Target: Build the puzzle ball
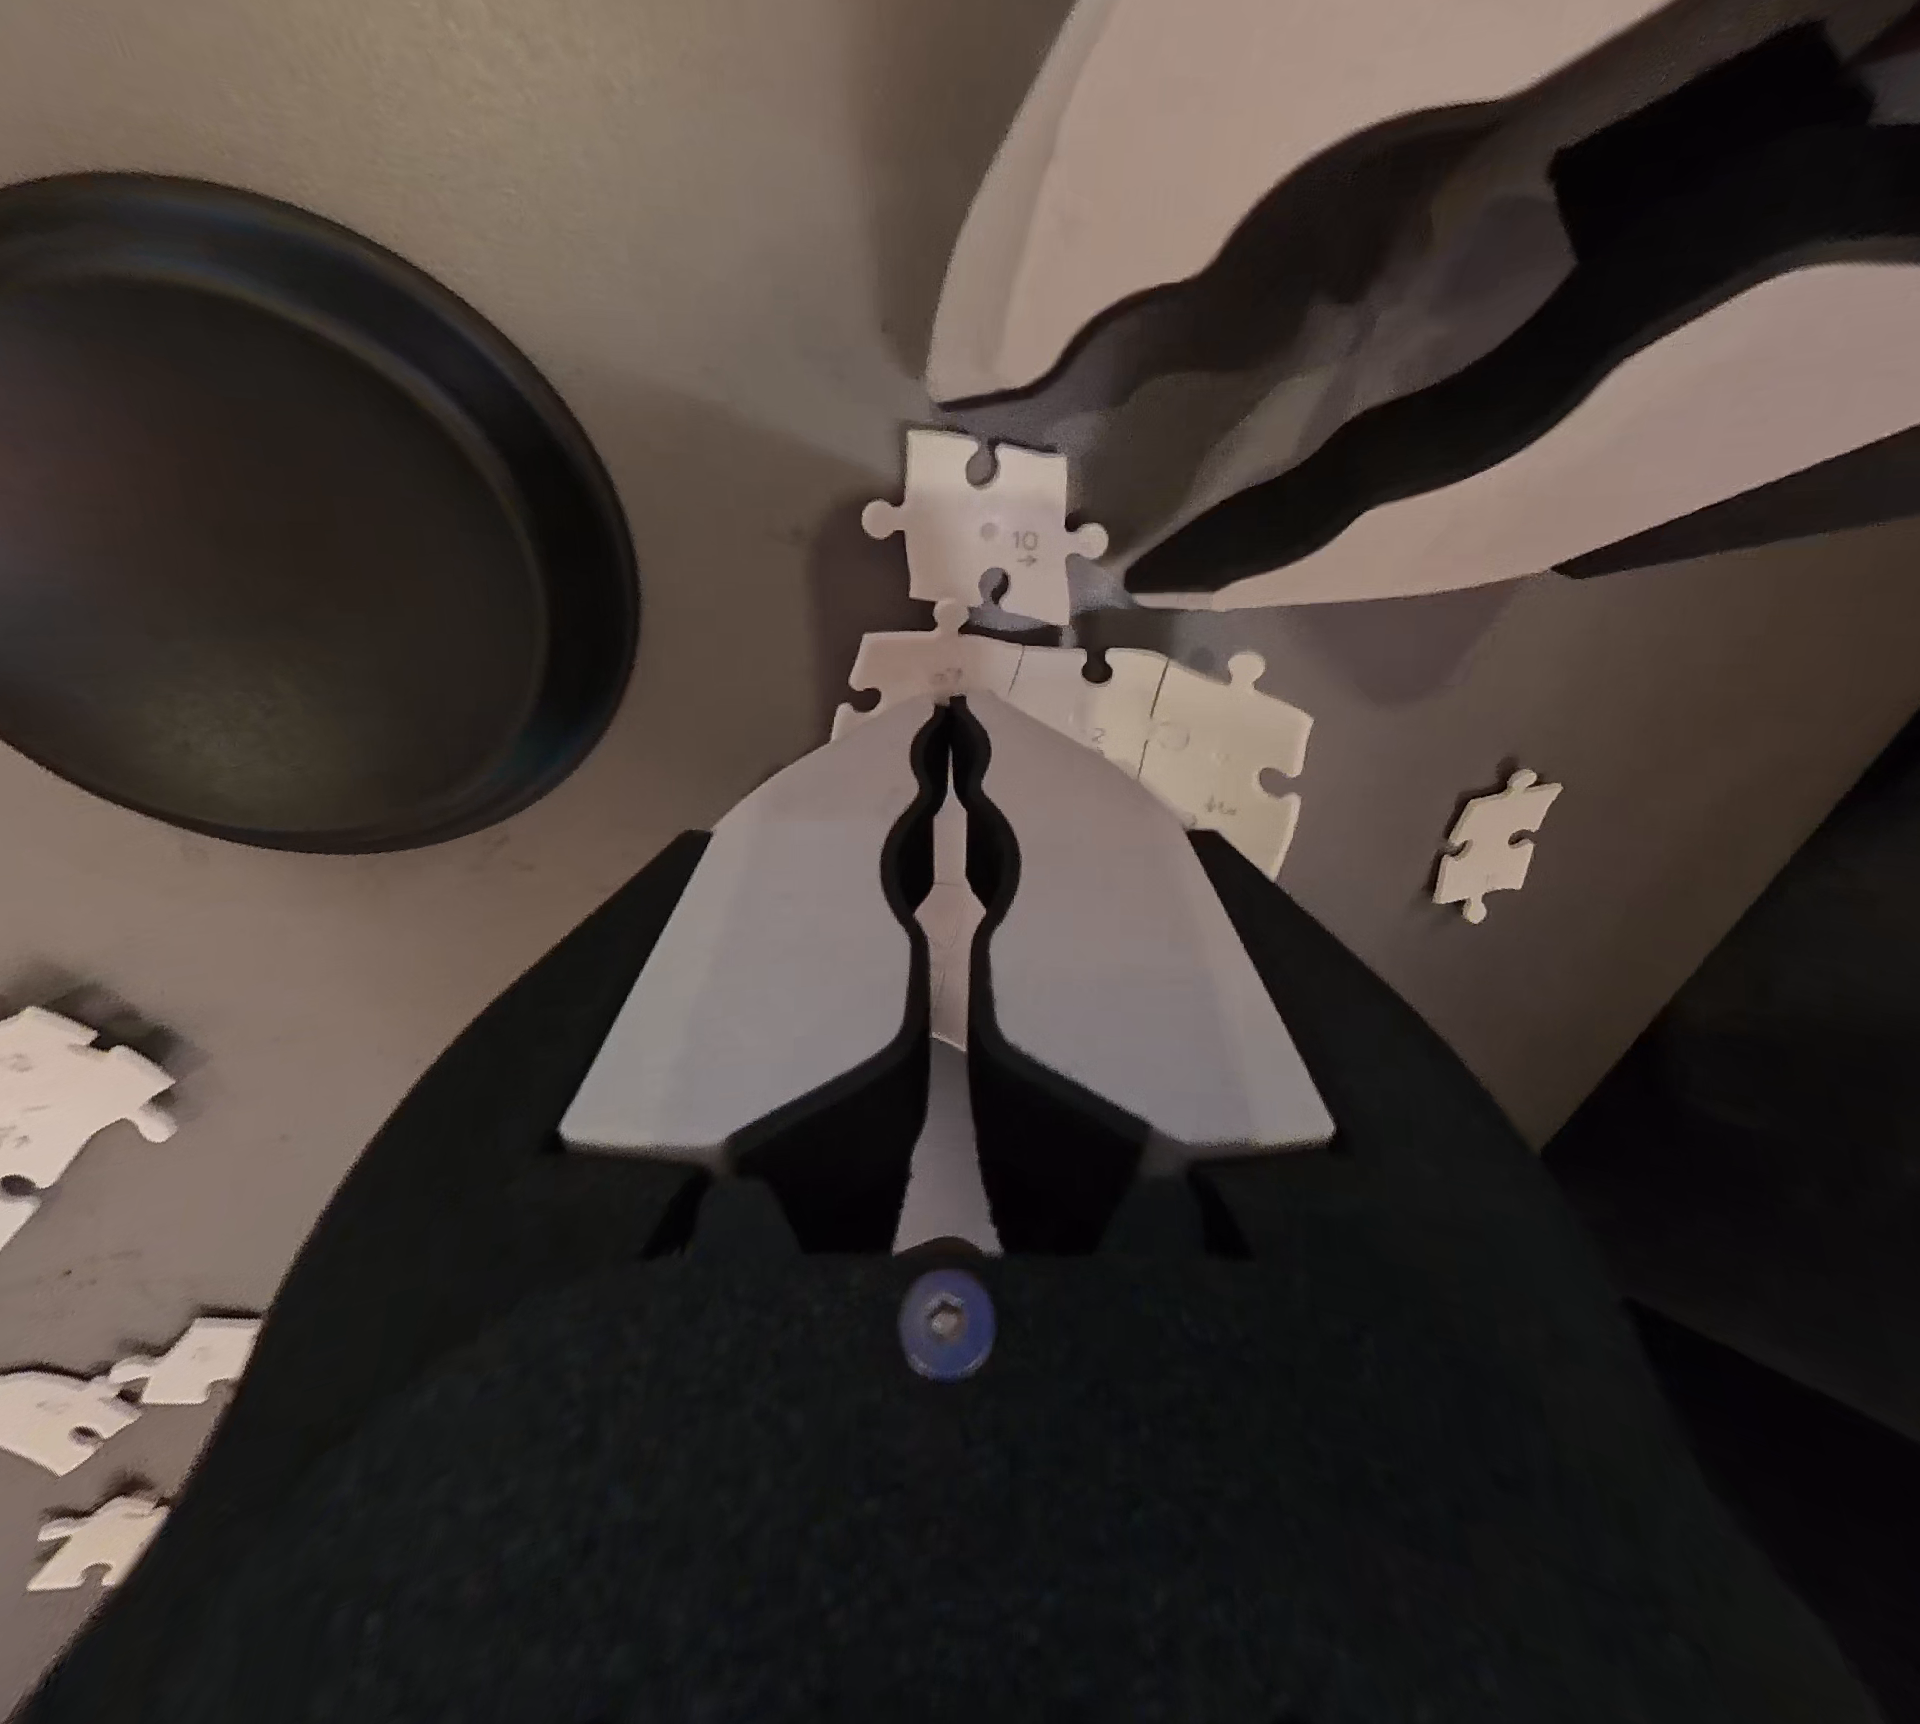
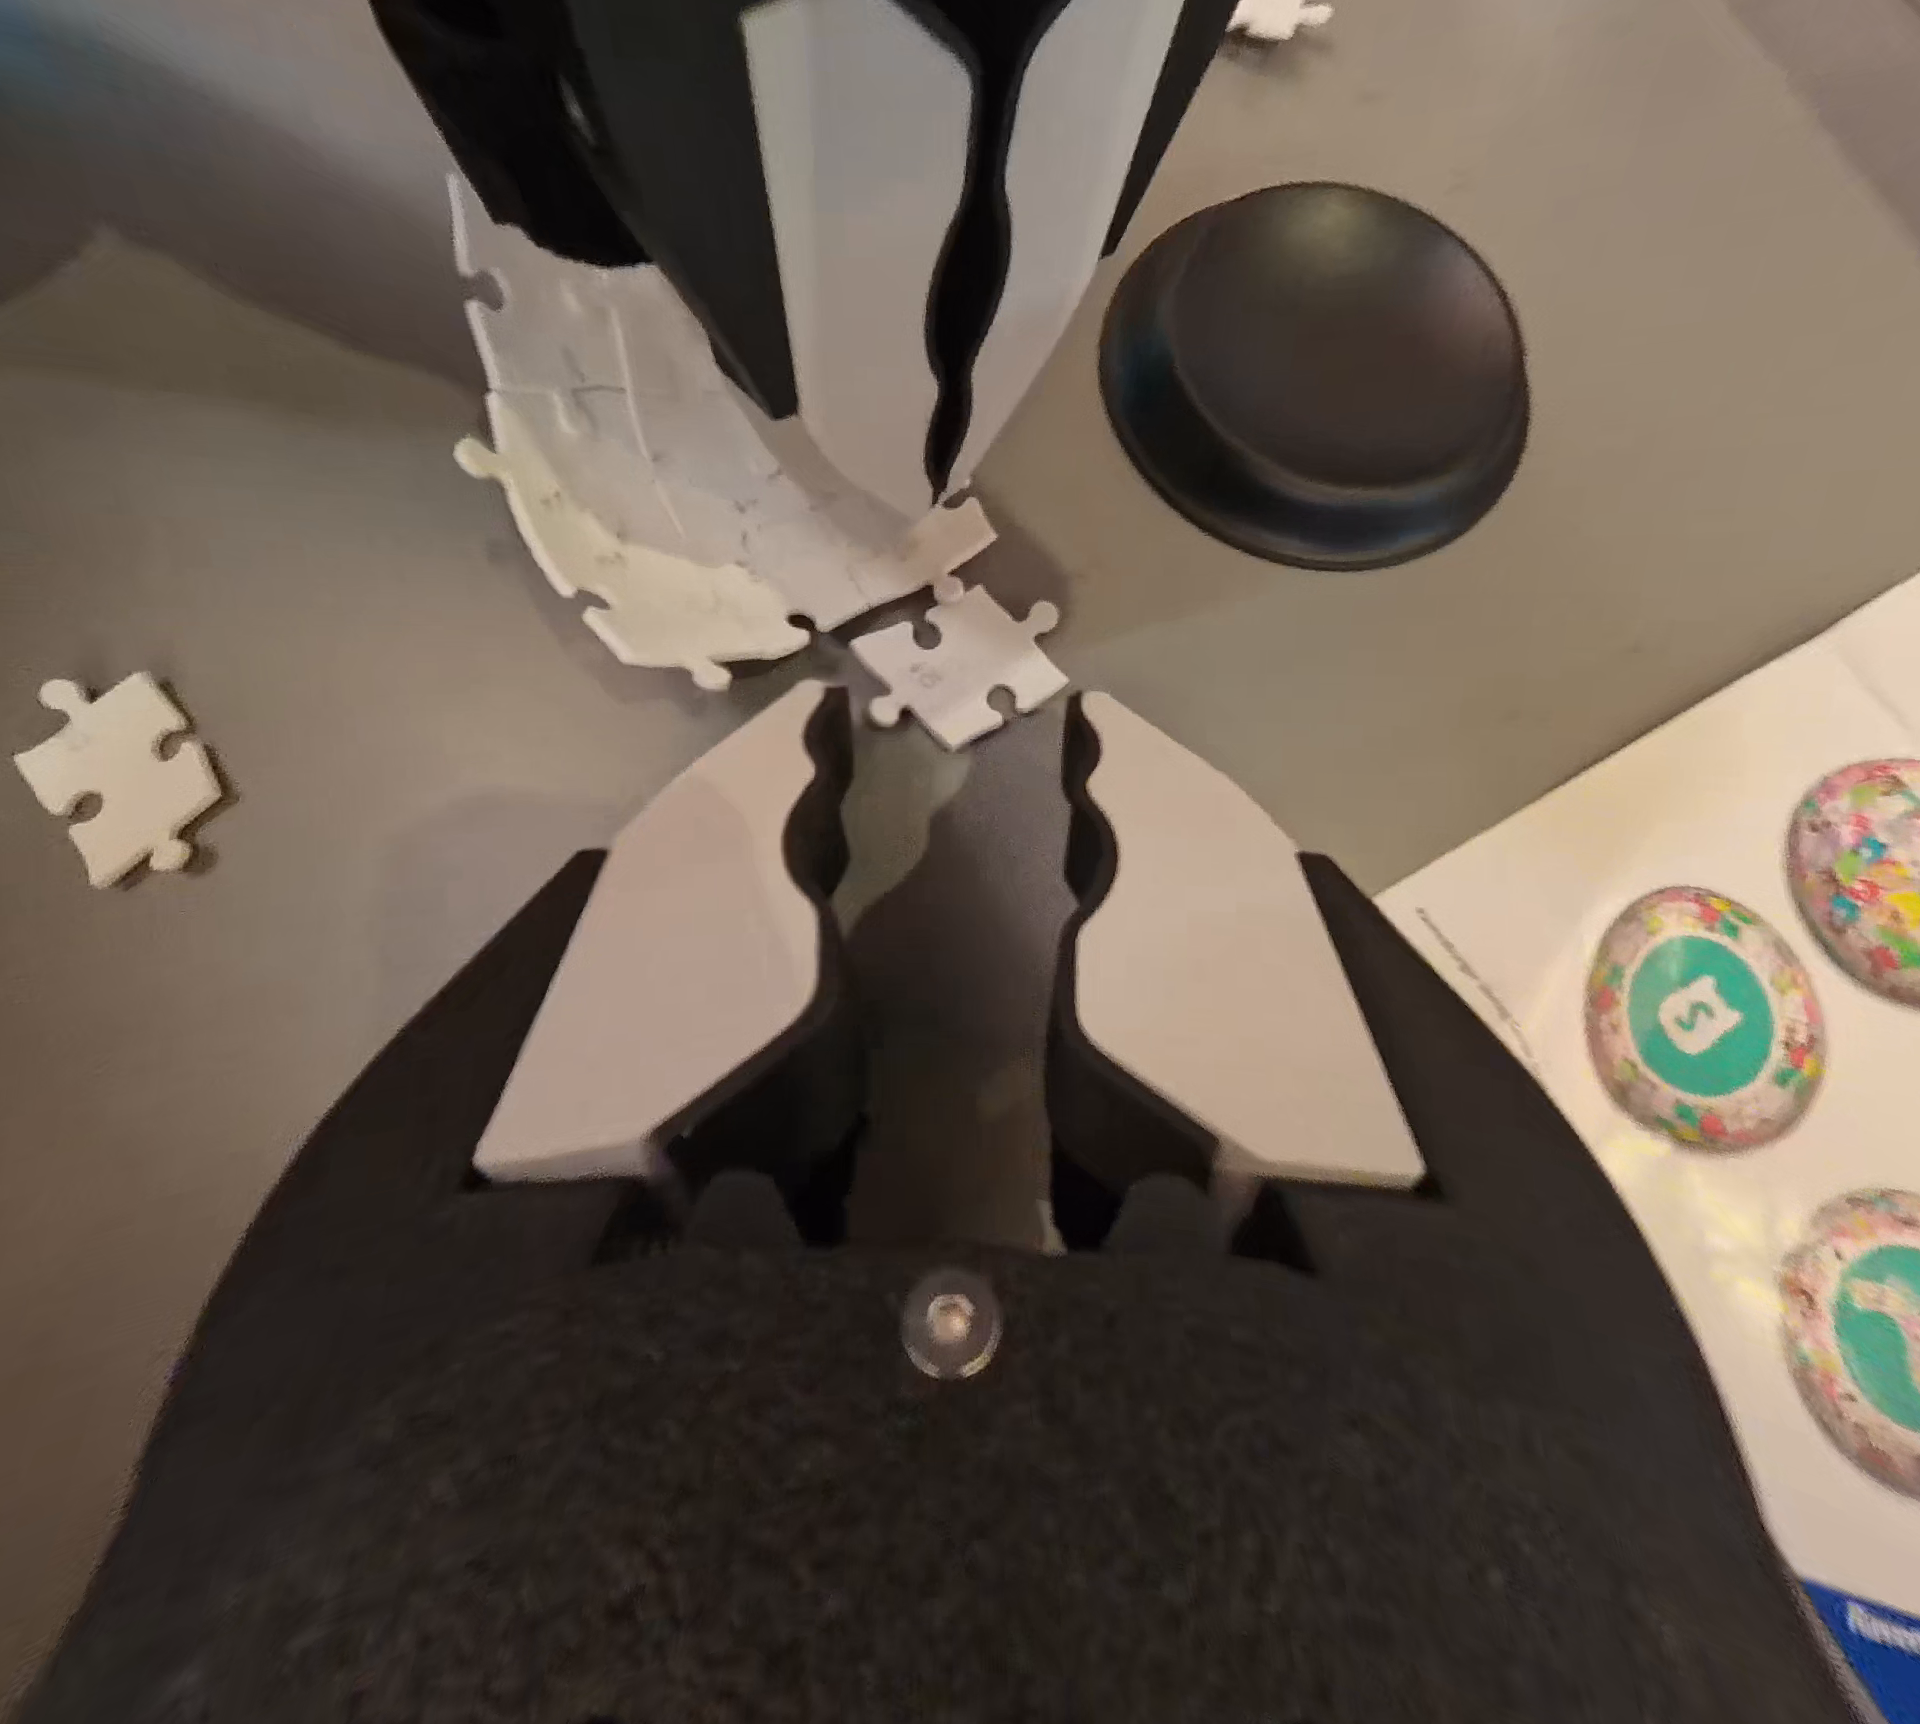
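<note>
Just beyond open right gripper (image 2: 951, 718): loose piece (image 2: 961, 672)

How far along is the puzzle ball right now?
Early. Done: a curved strip of joined pieces. In hand: the left gripper is shut on that strip's end, and the right gripper is open around a single piece lying at the strip's edge, not visibly locked in. Left: loose pieces lie on the table, and the black dish is untouched.

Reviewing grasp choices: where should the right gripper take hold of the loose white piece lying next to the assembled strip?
Grip the loose piece across its two straight-ish side edges at the near end, coming from the right gripper side. Its far edge meets the assembled strip, held by the left gripper, so that must stay free.
</note>
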Demonstrator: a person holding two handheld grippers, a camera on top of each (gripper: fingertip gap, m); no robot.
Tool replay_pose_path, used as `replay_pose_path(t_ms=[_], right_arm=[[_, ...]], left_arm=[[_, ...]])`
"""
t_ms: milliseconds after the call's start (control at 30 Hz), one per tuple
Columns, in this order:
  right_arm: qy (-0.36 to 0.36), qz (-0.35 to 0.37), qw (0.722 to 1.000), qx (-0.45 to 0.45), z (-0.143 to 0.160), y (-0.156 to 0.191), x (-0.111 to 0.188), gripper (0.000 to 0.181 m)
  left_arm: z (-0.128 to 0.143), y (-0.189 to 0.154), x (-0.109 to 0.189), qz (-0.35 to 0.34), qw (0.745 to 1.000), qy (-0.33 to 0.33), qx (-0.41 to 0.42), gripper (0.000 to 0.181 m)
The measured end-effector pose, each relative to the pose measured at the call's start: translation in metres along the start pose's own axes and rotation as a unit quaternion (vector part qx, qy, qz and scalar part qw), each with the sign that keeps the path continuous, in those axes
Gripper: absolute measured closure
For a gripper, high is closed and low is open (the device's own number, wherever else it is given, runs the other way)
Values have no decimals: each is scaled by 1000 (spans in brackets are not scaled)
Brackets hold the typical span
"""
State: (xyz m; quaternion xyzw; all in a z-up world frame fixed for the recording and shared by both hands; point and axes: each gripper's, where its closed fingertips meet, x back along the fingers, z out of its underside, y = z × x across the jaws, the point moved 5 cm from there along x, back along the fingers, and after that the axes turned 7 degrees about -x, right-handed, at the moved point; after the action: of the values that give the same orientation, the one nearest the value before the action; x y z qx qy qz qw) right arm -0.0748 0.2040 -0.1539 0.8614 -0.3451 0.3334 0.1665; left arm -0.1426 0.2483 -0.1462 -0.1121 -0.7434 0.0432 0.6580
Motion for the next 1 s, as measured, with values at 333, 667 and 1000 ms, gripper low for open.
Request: replay_pose_path(t_ms=[333,667,1000], right_arm=[[23,-15,999,26,-4,2,-12,145],[-4,14,1000,11,-5,-6,-2,180],[26,-39,998,41,-4,9,-13,125]], left_arm=[[4,-2,0,6,1000,8,-13,181],[2,-2,0,17,999,20,-19,181],[1,-1,0,21,999,23,-17,181]])
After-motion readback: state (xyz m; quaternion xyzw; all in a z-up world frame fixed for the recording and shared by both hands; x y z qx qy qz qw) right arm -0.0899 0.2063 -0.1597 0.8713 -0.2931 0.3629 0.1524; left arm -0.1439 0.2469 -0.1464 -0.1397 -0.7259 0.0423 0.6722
